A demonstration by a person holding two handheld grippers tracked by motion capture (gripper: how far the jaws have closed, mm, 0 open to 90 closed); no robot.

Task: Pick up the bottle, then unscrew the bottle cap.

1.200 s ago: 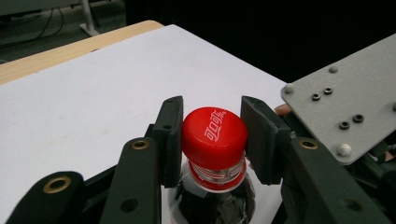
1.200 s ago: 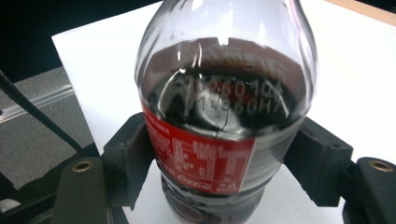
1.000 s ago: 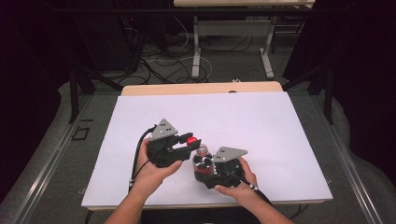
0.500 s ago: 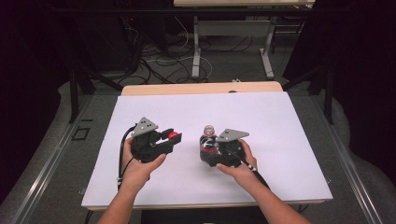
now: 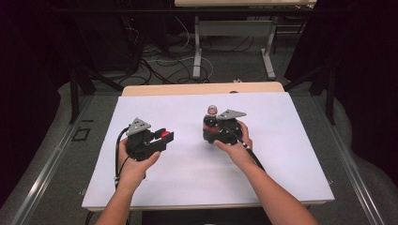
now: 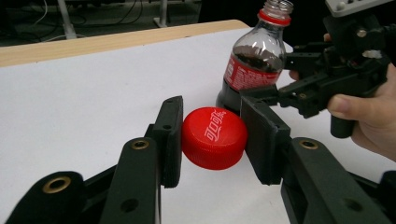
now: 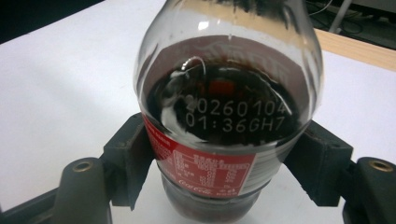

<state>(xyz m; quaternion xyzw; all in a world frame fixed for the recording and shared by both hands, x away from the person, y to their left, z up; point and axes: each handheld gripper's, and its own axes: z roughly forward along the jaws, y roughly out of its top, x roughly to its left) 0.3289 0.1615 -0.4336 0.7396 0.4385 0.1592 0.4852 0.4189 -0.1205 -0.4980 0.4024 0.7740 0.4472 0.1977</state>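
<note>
Cap removed: left gripper (image 6: 212,140) jaws clamp the red cap (image 6: 214,137). Right gripper (image 7: 219,163) jaws grip the open cola bottle (image 7: 224,107) upright on the desk (image 5: 281,154); setting both down remains.

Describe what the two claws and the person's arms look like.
Both the left claw and the right claw are black, blocky handheld tools, each topped by a grey three-cornered plate. Their flat black jaws hang on arms with brass-ringed pivot holes. A black cable trails from each. The forearms are bare: no sleeves show.
</note>
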